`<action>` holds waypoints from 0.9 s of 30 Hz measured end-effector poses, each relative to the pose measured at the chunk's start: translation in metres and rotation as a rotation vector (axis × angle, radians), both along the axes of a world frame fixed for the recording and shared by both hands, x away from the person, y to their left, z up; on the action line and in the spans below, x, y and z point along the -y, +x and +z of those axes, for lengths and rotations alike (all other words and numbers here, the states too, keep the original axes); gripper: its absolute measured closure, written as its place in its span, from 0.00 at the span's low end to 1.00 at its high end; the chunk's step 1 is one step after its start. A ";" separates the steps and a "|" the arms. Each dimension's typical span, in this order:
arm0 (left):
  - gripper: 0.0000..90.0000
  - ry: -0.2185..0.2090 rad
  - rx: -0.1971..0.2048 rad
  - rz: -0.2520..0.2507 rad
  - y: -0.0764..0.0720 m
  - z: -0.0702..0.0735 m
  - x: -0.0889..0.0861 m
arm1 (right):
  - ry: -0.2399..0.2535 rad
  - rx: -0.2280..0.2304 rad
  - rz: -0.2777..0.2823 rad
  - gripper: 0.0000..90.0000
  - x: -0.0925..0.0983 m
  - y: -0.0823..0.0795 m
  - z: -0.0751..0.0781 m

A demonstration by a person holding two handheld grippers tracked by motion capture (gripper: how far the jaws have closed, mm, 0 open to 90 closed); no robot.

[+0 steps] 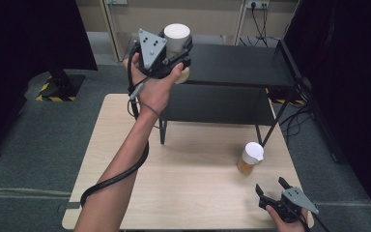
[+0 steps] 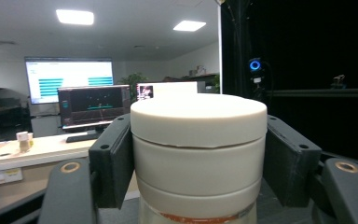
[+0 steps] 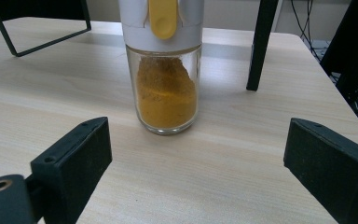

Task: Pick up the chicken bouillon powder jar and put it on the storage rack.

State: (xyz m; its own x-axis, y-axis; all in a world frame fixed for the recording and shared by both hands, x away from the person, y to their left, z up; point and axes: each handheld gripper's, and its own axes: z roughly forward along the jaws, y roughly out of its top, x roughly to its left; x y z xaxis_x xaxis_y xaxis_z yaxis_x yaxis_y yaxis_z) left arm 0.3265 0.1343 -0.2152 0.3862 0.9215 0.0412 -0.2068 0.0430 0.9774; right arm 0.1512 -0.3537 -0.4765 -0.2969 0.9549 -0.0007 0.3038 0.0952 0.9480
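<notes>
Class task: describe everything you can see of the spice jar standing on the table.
The spice jar is clear glass, roughly half filled with orange-yellow powder, topped by a white cap with a yellow tab. It stands upright on the light wooden table, near the black shelf's leg. The right claw is open before it, not touching.

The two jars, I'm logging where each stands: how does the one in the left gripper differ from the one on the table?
The held jar is raised above the black shelf, clamped in the left gripper; the spice jar stands on the table, ahead of the open right gripper. The held jar's cap is plain; the spice jar's bears a yellow tab. Both have white caps.
</notes>
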 end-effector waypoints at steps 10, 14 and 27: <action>0.37 0.011 -0.018 0.029 0.012 0.002 0.005 | -0.003 0.003 0.003 0.09 0.000 0.000 0.000; 0.37 0.017 -0.027 0.031 0.015 0.003 0.005 | -0.003 0.003 0.003 0.09 0.000 0.000 0.000; 0.37 0.003 -0.070 0.029 0.023 0.003 0.000 | -0.005 0.001 0.008 0.09 0.000 0.000 0.000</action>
